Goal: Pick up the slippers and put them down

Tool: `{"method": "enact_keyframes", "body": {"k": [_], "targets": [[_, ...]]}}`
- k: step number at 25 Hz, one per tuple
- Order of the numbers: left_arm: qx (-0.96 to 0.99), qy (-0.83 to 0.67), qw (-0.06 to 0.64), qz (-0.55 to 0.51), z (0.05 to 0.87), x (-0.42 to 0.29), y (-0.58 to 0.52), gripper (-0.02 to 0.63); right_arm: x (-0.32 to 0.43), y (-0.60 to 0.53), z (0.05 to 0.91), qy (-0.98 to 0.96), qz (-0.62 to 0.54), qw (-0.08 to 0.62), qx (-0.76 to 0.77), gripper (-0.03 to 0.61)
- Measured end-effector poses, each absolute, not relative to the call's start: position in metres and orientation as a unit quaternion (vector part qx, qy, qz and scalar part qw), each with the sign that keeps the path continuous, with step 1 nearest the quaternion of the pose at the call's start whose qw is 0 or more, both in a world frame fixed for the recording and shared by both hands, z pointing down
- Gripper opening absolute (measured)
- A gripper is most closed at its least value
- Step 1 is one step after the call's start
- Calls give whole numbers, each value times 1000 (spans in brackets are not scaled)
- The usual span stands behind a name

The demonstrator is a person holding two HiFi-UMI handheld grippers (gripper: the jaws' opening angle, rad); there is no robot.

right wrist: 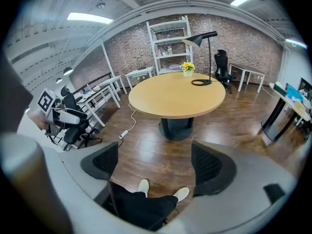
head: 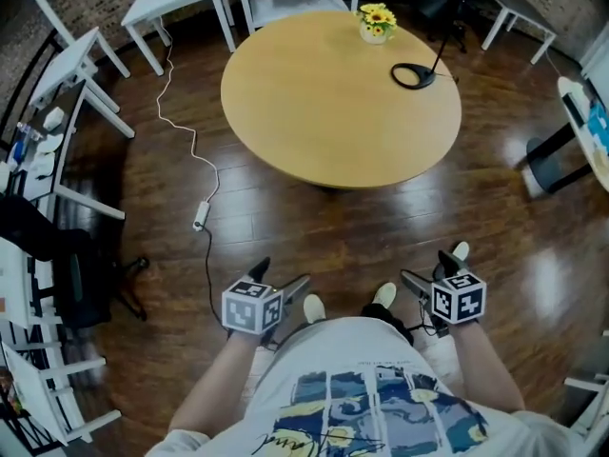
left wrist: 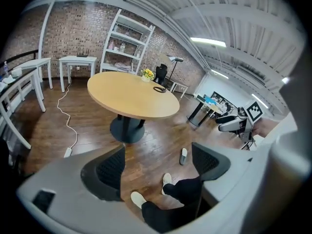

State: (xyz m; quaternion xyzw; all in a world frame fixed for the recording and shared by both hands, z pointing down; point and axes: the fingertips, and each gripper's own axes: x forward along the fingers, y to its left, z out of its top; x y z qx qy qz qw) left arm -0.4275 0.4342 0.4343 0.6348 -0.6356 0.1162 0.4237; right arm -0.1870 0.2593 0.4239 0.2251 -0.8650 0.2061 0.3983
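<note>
Both the left gripper (head: 284,276) and the right gripper (head: 428,269) hold their jaws wide and empty. I count one loose slipper (left wrist: 183,156) on the wooden floor (head: 171,236), near the right gripper; no second one shows. In my judgement, the right gripper should descend and pinch its upper band.

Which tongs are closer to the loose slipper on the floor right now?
Right. The right tongs hang open just short of the slipper, which lies on the floor right beside their tips. The left tongs, also open and empty, hang well off to its left.
</note>
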Motion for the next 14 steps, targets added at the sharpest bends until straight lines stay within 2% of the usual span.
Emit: {"method": "enact_keyframes", "body": {"k": [14], "targets": [[651,-620,419,127,436,-436,448,428,-190,290,419,-862,196,408,228,483]]}}
